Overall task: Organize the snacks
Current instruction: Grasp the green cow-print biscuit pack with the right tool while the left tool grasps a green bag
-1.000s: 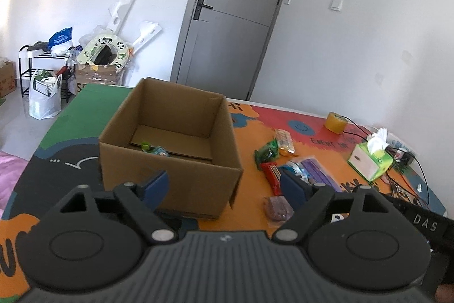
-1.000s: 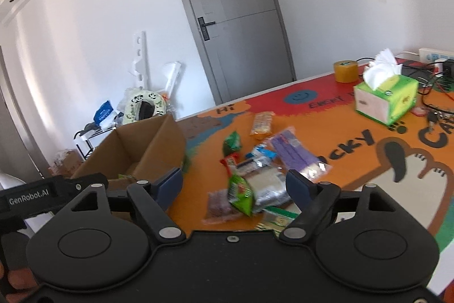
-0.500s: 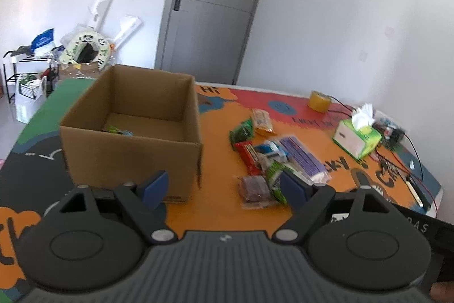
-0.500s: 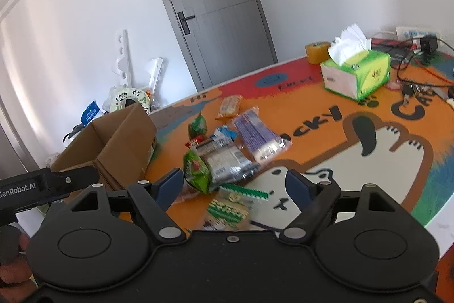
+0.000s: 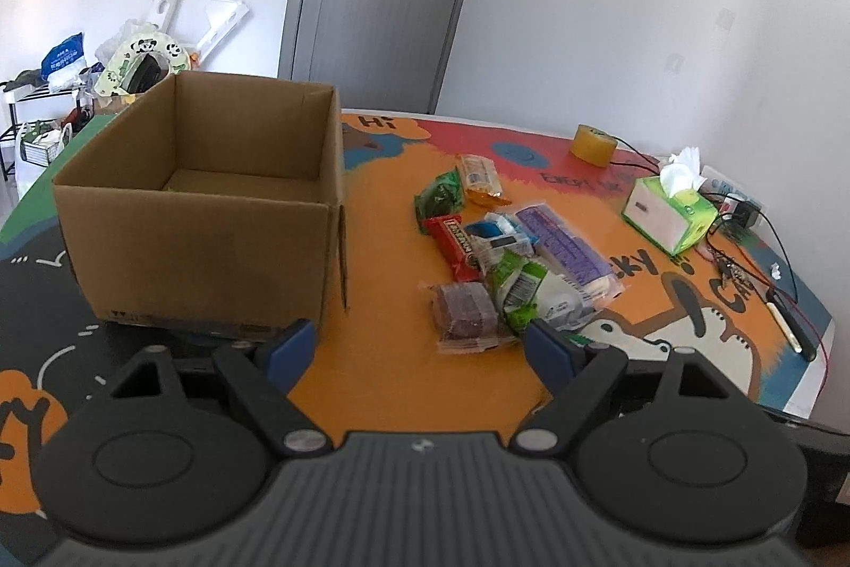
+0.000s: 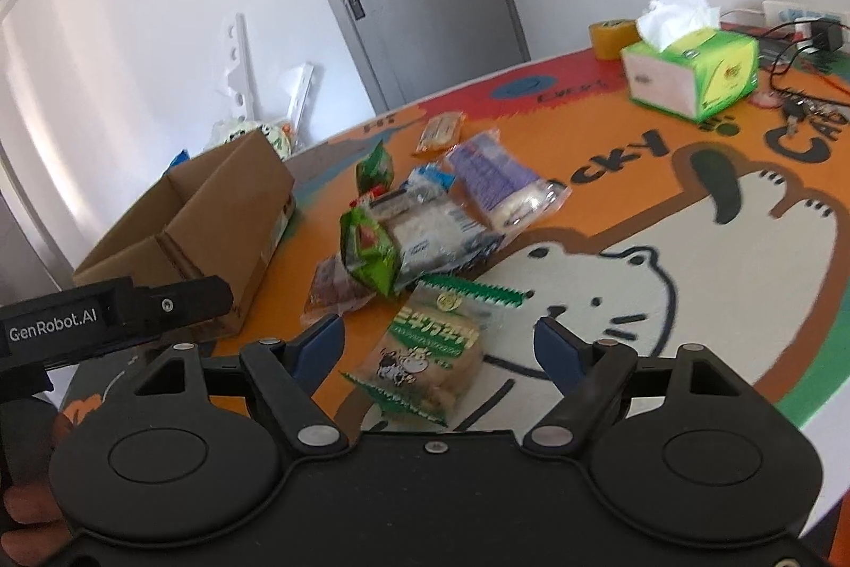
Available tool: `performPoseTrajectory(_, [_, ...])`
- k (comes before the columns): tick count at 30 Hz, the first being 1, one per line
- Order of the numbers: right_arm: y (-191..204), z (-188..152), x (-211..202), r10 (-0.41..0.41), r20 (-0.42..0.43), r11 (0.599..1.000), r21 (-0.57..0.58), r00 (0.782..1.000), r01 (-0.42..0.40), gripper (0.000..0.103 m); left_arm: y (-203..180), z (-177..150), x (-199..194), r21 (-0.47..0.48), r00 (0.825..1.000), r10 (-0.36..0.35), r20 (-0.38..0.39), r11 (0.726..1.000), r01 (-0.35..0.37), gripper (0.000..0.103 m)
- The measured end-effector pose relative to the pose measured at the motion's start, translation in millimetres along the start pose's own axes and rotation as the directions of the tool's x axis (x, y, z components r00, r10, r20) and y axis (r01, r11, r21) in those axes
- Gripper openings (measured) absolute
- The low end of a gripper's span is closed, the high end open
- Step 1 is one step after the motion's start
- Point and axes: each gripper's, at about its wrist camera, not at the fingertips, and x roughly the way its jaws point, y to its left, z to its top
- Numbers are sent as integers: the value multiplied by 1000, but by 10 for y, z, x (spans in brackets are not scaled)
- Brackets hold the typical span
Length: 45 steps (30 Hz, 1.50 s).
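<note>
**Both grippers wide and empty above the snack pile**

While the open brown cardboard box (image 5: 202, 216) stands toward the left edge of the cartoon-printed orange table mat (image 5: 382, 301), the heap of wrapped snacks (image 5: 510, 259) lies just beside it near the mat's middle. The left gripper (image 5: 422, 349) hangs with jaws spread wide, holding nothing and touching nothing. The right gripper (image 6: 441, 346) is equally wide and empty; a green-trimmed cracker packet (image 6: 433, 354) lies between its fingers, untouched as far as shows.
</note>
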Motion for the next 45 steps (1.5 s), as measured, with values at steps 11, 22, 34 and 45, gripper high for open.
performPoseTrajectory(11, [88, -64, 258, -26, -19, 998, -63, 999, 25, 48, 46, 12, 163, -9, 1000, 11, -24, 1000, -11, 85])
performPoseTrajectory(22, [-208, 8, 193, -58, -1, 998, -1, 998, 58, 48, -245, 53, 334, 38, 999, -36, -17, 999, 36, 82])
performPoseTrajectory(34, [-473, 130, 186, -109, 13, 994, 19, 994, 109, 48, -496, 168, 647, 72, 999, -50, -4, 996, 50, 65])
performPoseTrajectory(45, [-526, 181, 236, -154, 17, 988, 3, 988, 154, 55, -575, 215, 908, 91, 997, -70, -27, 993, 72, 47])
